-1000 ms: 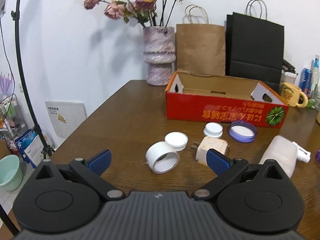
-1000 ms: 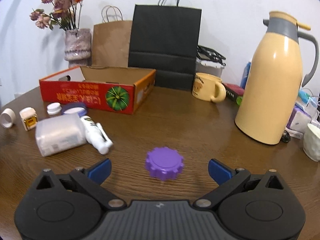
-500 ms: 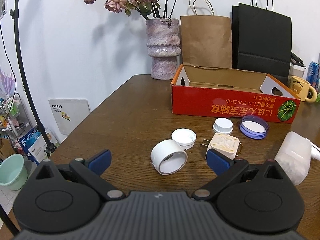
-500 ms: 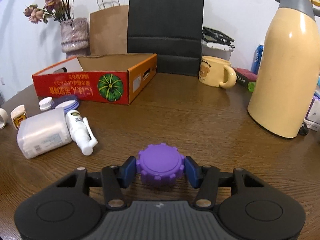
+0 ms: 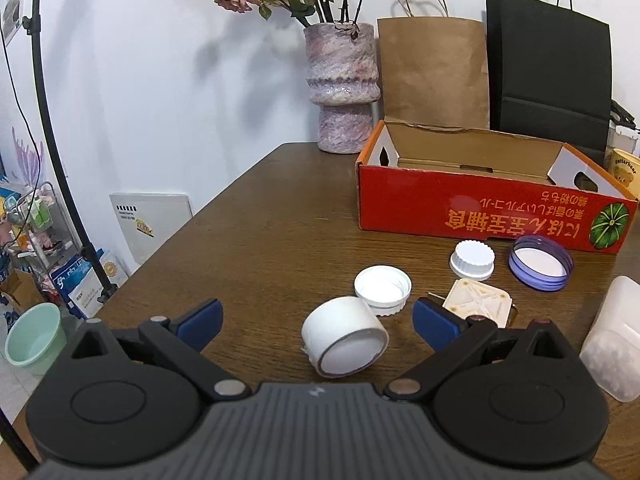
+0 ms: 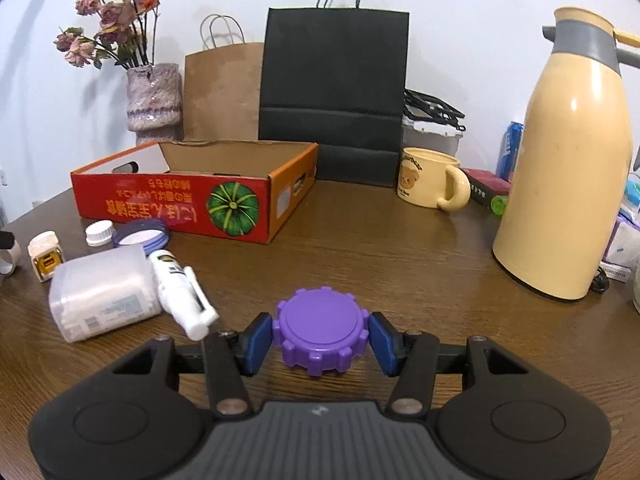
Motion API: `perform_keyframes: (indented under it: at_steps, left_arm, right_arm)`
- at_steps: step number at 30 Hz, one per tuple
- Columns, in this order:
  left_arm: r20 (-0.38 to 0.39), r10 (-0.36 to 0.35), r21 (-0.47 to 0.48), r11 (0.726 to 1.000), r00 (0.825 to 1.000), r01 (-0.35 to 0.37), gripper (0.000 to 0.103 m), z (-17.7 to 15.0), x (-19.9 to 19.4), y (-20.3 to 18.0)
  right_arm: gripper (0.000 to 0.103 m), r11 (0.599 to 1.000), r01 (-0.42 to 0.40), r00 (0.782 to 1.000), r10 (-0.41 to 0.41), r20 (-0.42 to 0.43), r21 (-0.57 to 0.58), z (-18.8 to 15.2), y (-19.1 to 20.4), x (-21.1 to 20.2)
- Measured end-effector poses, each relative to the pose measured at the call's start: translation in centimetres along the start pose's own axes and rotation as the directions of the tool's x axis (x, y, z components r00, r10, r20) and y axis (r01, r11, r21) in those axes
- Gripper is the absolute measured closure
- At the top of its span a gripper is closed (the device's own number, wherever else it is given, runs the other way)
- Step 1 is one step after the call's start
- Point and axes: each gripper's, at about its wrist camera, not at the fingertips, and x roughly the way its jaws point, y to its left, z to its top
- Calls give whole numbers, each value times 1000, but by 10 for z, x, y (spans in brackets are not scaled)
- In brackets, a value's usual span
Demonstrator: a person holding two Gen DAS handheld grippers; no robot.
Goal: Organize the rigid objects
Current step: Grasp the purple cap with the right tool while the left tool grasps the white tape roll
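Note:
My right gripper (image 6: 320, 340) is shut on a purple toothed lid (image 6: 320, 330), held just above the brown table. My left gripper (image 5: 316, 320) is open, its jaws on either side of a white tape roll (image 5: 344, 336) lying on its side. Just beyond lie a white cap (image 5: 383, 290), a cream plug adapter (image 5: 478, 304), a ribbed white cap (image 5: 472, 260) and a purple-rimmed lid (image 5: 540, 268). The open red cardboard box (image 5: 480, 216) stands behind them and also shows in the right wrist view (image 6: 180, 204). A clear plastic tub (image 6: 104, 292) and a white spray bottle (image 6: 180, 292) lie left of my right gripper.
A stone vase with dried roses (image 5: 342, 88), a brown paper bag (image 5: 434, 72) and a black paper bag (image 6: 332, 92) stand at the back. A yellow mug (image 6: 430, 178) and a tall cream thermos (image 6: 568, 176) stand on the right. The table's left edge (image 5: 192, 236) drops to floor clutter.
My right gripper closed on the purple lid and lifted it slightly. My left gripper moved forward, so the tape roll now sits between its open jaws.

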Motion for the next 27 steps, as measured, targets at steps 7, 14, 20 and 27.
perform_keyframes:
  at_steps: [7, 14, 20, 27]
  left_arm:
    - [-9, -19, -12, 1000, 1000, 18, 2, 1, 5, 2]
    - [-27, -42, -2, 999, 999, 42, 19, 0, 10, -1]
    - [-57, -83, -20, 996, 995, 82, 53, -2, 15, 2]
    - [-32, -91, -13, 996, 995, 91, 53, -3, 9, 1]
  right_arm:
    - [51, 1000, -5, 999, 5, 36, -2, 2, 16, -4]
    - [51, 1000, -2, 999, 2, 54, 1, 4, 26, -6]
    - [51, 1000, -3, 998, 3, 58, -1, 5, 32, -6]
    - [51, 1000, -11, 997, 11, 70, -3, 6, 45, -9]
